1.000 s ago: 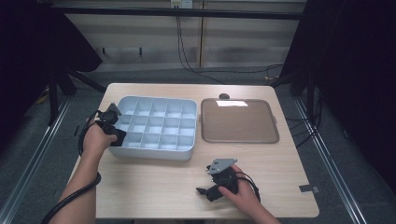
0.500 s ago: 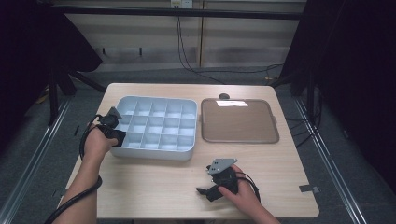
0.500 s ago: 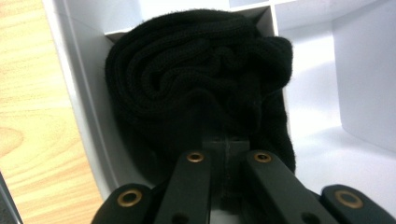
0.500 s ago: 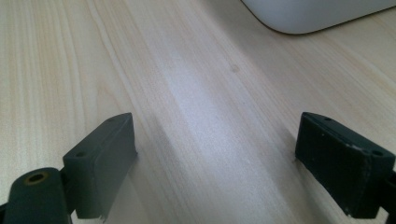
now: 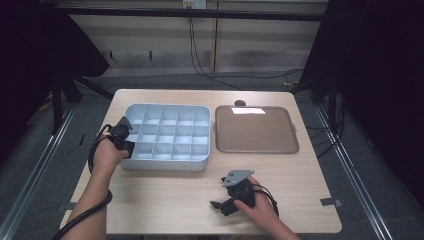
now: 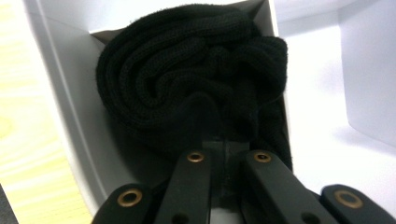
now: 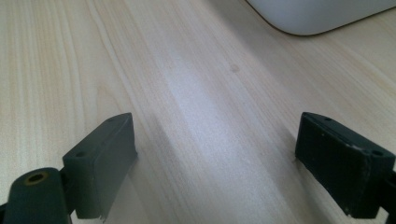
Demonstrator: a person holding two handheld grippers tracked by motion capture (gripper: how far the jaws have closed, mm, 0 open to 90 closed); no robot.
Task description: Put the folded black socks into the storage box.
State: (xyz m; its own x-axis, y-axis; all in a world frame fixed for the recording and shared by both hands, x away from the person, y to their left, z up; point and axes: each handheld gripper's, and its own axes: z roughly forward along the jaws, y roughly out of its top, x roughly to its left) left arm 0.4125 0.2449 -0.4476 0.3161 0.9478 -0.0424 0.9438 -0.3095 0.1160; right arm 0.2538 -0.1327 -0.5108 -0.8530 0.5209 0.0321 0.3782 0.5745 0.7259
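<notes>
Holding a rolled black sock (image 6: 191,79) in a left-edge slot of the grey sorting tray (image 5: 165,162), the left gripper (image 5: 125,141) has its fingers pinched together on it, while the right gripper (image 5: 222,202) rests on the table (image 5: 165,200) with fingers wide apart, and the other slots look empty.

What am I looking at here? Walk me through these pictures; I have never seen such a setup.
No robot here: a person sits at a wooden table and holds a hand-operated tool with two-jawed tongs in each hand.

The wide picture comes from a camera above, looking down on the table. The two close-ups come from small cameras riding on the tools, looking along their black jaws.

On the table lie a pale divider tray with many compartments and, to its right, a flat brown tray.

The left tongs reach into a compartment at the divider tray's left edge. Their close-up shows the jaws shut on a rolled black sock sitting in that compartment.

The right tongs rest near the table's front edge, jaws open, holding nothing.
</notes>
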